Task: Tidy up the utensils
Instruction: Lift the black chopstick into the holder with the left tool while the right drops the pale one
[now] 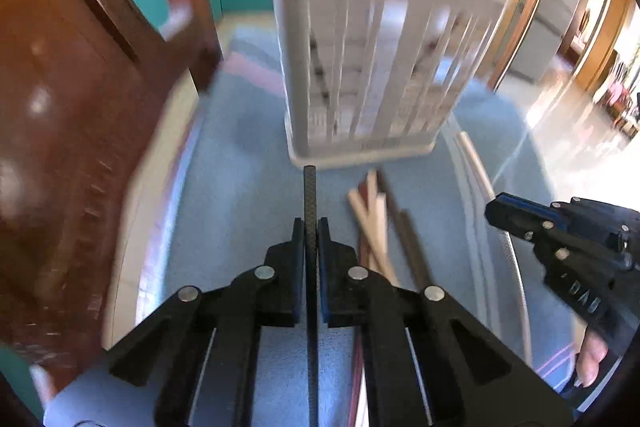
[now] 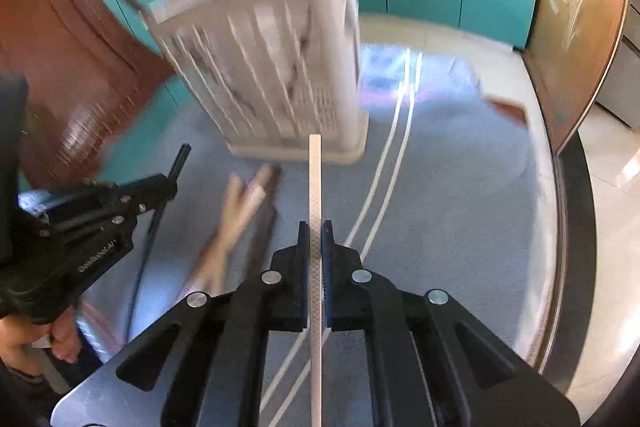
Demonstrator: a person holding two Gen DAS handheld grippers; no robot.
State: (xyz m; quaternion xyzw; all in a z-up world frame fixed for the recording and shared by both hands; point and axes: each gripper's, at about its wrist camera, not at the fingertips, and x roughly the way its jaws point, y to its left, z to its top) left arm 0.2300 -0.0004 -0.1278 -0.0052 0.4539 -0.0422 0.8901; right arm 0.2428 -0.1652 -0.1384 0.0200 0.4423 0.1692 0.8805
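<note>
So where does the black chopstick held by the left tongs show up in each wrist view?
Left wrist view: the black chopstick runs up the centre, clamped in the left tongs, tip just short of the holder.
Right wrist view: it sits at the left edge, sticking up from the left tongs.
Shared landmark: the white slatted utensil holder, upright on the blue mat in both.

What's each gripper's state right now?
Left gripper: shut on the black chopstick.
Right gripper: shut on the white chopstick.
</note>
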